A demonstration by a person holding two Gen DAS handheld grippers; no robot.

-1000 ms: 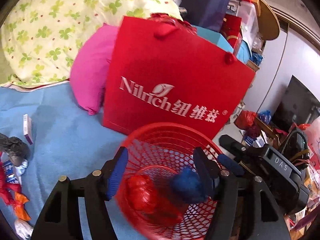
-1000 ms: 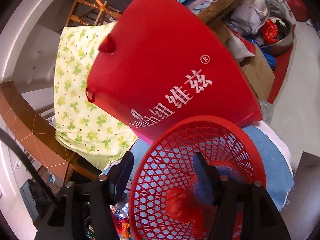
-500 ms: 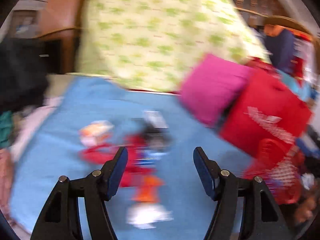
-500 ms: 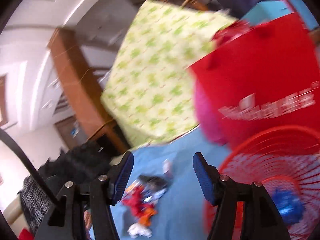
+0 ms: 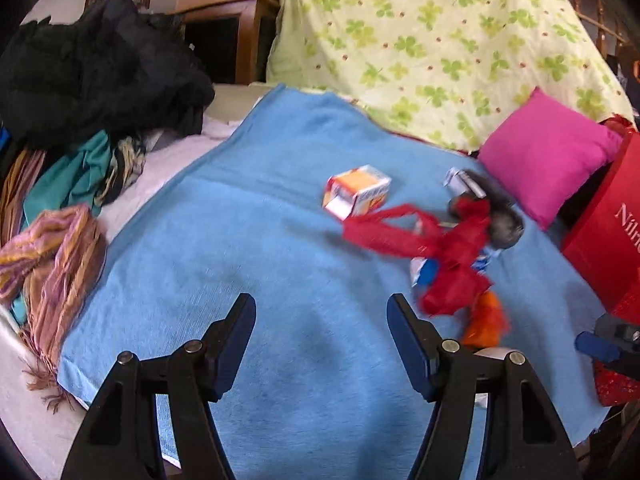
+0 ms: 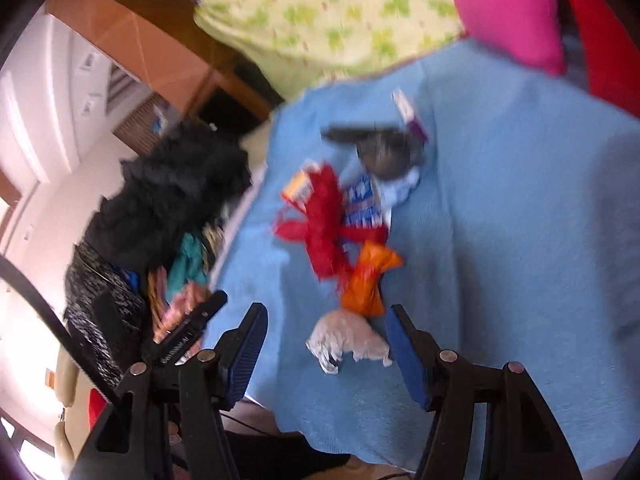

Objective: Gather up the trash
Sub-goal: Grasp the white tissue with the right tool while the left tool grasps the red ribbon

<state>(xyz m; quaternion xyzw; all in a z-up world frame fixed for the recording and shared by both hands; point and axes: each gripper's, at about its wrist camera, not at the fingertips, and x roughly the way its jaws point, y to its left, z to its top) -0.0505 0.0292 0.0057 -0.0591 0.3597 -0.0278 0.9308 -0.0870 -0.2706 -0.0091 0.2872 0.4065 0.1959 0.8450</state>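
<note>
Trash lies in a cluster on a blue blanket [image 5: 248, 248]: an orange-white carton [image 5: 357, 195], red mesh scraps [image 5: 448, 256], an orange wrapper [image 5: 485, 320], a blue-white packet [image 6: 362, 202] and a dark crumpled piece [image 5: 500, 220]. My left gripper [image 5: 321, 344] is open and empty above bare blanket, left of the cluster. My right gripper [image 6: 325, 346] is open, just above a crumpled white tissue [image 6: 348, 342] that lies between its fingertips. The orange wrapper [image 6: 368, 280] and red mesh [image 6: 324, 220] lie just beyond. The red basket's rim [image 5: 612, 380] shows at the far right of the left wrist view.
A pink cushion [image 5: 548, 152] and a red paper bag [image 5: 608, 240] stand at the right. A clover-print quilt [image 5: 432, 44] is piled behind. Dark clothes [image 5: 92, 68] and scarves [image 5: 52, 256] lie at the left blanket edge.
Both grippers have swung left, away from the red basket and toward the trash on the blanket. The right gripper has come down close over the white tissue.
</note>
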